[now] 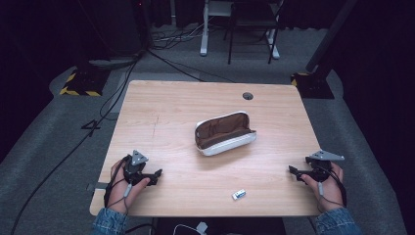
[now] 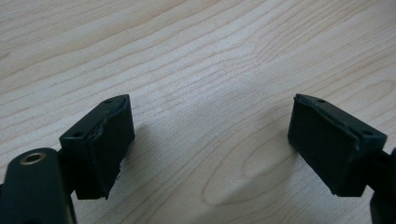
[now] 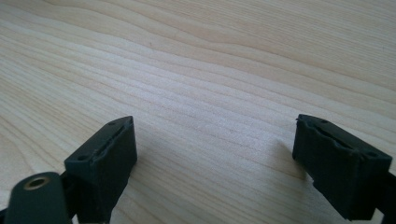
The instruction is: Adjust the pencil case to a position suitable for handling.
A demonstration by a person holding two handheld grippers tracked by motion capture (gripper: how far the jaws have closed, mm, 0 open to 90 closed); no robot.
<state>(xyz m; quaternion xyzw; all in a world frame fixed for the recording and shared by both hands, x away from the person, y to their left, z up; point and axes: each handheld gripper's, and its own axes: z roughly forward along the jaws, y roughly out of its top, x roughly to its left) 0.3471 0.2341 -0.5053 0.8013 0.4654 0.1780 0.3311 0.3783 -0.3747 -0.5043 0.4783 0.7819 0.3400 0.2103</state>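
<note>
An open pouch (image 1: 224, 133), white outside and brown inside, lies near the middle of the wooden counter (image 1: 181, 107), its mouth facing up. A small white and blue object (image 1: 238, 194) sits near the counter's front edge, well apart from the pouch. The left gripper (image 1: 157, 174) rests at the front left corner in the person's hand, its fingers (image 2: 100, 144) spread wide with only bare wood between them. The right gripper (image 1: 292, 170) rests at the front right edge, its fingers (image 3: 105, 161) likewise released and grasping nothing.
</note>
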